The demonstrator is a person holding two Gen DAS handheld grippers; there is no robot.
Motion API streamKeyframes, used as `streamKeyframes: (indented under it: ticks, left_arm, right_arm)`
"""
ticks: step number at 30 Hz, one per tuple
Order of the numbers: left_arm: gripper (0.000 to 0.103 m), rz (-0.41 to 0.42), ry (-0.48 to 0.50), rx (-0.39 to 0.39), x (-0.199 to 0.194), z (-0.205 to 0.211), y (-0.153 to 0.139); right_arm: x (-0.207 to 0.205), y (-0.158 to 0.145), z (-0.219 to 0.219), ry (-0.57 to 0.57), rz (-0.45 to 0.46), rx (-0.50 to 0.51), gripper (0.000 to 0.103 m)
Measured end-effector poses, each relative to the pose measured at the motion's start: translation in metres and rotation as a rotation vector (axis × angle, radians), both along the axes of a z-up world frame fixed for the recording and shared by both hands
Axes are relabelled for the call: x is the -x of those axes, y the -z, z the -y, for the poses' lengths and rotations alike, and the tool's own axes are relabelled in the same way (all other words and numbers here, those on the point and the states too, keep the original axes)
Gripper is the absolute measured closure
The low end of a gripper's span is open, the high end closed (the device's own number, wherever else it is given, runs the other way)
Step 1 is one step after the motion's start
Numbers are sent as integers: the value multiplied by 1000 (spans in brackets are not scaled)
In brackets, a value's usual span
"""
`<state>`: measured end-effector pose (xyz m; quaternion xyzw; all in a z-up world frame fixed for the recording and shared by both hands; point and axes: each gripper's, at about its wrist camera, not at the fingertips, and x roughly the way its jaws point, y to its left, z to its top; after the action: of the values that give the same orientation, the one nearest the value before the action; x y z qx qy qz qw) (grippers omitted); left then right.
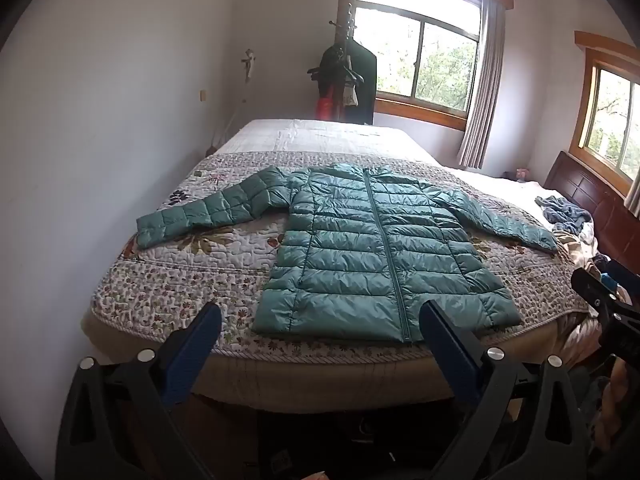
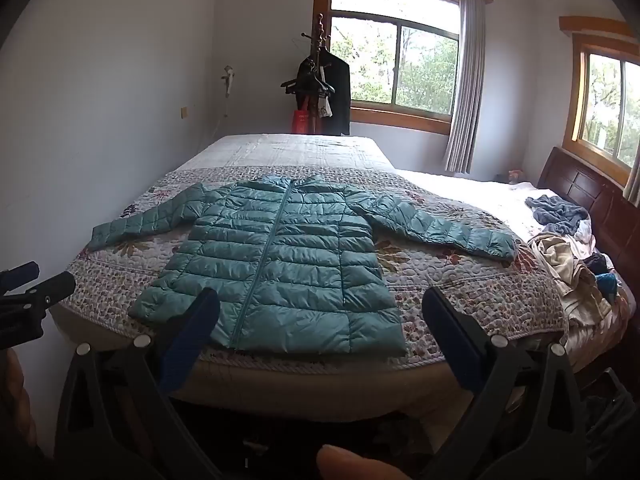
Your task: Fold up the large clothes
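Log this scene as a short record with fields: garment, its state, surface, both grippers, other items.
garment: teal quilted puffer jacket
state: laid flat, front up, zipped, both sleeves spread out to the sides, unfolded
surface: floral quilt on a bed
left gripper: open, empty, held off the bed's near edge
right gripper: open, empty, held off the bed's near edge
other items: pile of loose clothes by the headboard; coat rack with dark clothes near the window

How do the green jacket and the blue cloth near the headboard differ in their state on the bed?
The green jacket lies flat, zipped, with both sleeves spread; the blue cloth is crumpled in a heap. The jacket is shiny and quilted; the cloth looks soft and matte. The jacket is clearly larger. Both rest on the bed, untouched.
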<state>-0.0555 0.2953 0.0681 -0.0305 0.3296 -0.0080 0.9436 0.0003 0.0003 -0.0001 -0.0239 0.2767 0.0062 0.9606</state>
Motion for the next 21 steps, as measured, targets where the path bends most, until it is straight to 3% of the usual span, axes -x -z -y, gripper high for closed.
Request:
streamKeyframes:
  ticks: [21]
  left_arm:
    - [4,8,-3,8,1,-1,-3]
  right_arm:
    - [-1,-1,4,7,12,4,3]
